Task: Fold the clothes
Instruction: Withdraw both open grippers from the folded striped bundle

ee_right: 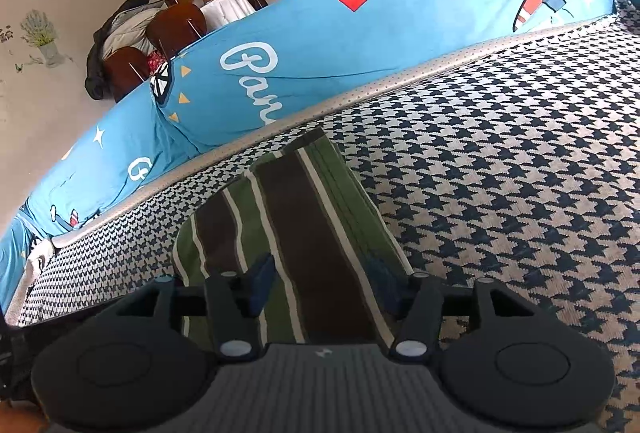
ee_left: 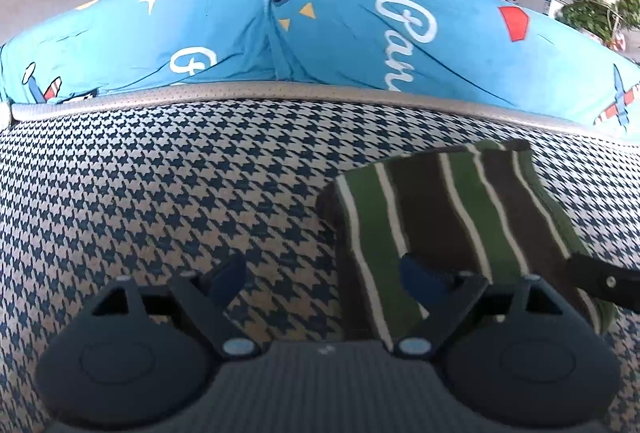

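Observation:
A folded garment with green, brown and white stripes [ee_left: 440,217] lies flat on the houndstooth seat cushion [ee_left: 180,193]. My left gripper [ee_left: 324,271] is open over the garment's left edge. Its right finger [ee_left: 420,273] hangs above the cloth and its left finger [ee_left: 230,273] above bare cushion. In the right wrist view the same striped garment [ee_right: 304,225] runs away from the camera. My right gripper [ee_right: 322,273] is open astride its near end, and the pads do not press on the cloth. A black part of the right gripper [ee_left: 600,283] shows at the garment's right edge.
A grey piped edge [ee_left: 280,91] bounds the cushion at the back, with a blue printed cover [ee_left: 360,33] over the backrest behind it. Houndstooth cushion [ee_right: 520,173] stretches to the right of the garment. Chairs, a table and a potted plant stand far off in the room.

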The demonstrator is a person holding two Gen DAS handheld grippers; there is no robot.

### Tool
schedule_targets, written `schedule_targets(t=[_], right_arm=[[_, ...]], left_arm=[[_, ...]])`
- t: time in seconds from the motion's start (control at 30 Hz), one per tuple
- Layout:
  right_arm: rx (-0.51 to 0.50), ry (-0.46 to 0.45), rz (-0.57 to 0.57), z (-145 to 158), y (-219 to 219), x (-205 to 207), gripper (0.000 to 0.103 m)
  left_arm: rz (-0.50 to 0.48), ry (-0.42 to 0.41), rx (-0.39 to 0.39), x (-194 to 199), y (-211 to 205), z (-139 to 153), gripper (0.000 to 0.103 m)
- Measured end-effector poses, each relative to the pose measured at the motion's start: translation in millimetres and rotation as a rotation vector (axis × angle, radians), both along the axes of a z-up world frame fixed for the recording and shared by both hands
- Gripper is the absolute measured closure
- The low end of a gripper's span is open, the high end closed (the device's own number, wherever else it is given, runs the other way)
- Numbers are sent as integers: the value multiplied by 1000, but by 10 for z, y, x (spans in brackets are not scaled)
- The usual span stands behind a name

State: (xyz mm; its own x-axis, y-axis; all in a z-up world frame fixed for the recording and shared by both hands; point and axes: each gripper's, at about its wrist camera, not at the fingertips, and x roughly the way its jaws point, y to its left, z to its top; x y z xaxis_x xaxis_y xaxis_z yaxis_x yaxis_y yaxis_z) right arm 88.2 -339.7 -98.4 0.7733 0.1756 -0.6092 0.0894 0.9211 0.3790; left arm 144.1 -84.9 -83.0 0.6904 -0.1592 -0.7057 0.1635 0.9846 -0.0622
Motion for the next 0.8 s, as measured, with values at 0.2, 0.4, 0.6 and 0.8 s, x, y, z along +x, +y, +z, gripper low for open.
schedule_targets(t=[0.2,0.4,0.6,0.8], right_arm=[[-23,18,-15,37,1,-18,34],[-52,41,-16,55,13,-43,24],[-71,83,-23,39,38,-46,16],[-60,117,-47,14,-2,-60,16]], left_arm=[[-28,-1,18,-105,5,94,8],[-39,6,30,-166,18,151,0],[-59,32,55,-216,32,189,0],[-78,36,80,-282,33,218,0]])
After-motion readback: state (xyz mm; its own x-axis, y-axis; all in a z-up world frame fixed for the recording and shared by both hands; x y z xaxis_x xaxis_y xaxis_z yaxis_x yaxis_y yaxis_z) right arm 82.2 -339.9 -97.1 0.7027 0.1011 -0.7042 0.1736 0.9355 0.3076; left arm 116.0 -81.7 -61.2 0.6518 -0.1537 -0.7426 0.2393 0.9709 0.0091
